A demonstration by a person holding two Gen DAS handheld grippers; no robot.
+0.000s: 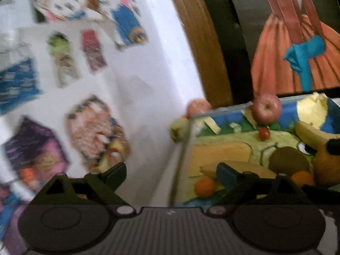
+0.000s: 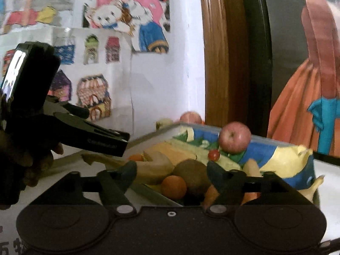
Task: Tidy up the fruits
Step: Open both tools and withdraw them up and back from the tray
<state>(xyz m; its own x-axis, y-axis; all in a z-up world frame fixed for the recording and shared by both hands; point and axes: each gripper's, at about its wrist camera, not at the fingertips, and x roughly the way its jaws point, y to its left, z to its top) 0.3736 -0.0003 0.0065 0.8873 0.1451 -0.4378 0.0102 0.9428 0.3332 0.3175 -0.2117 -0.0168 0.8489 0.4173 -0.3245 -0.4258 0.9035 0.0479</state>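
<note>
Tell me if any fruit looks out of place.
Yes. A red apple and a pale green fruit show beyond the tray's far rim, apparently outside it by the wall, while the other fruit lies in the tray.

Only partial red characters show on the white surface (image 2: 8, 245) at bottom left; nothing else is legible.

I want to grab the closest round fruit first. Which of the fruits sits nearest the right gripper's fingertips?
The small orange, just ahead of the open right gripper, beside the brown kiwi. The red apple sits much farther back.
</note>
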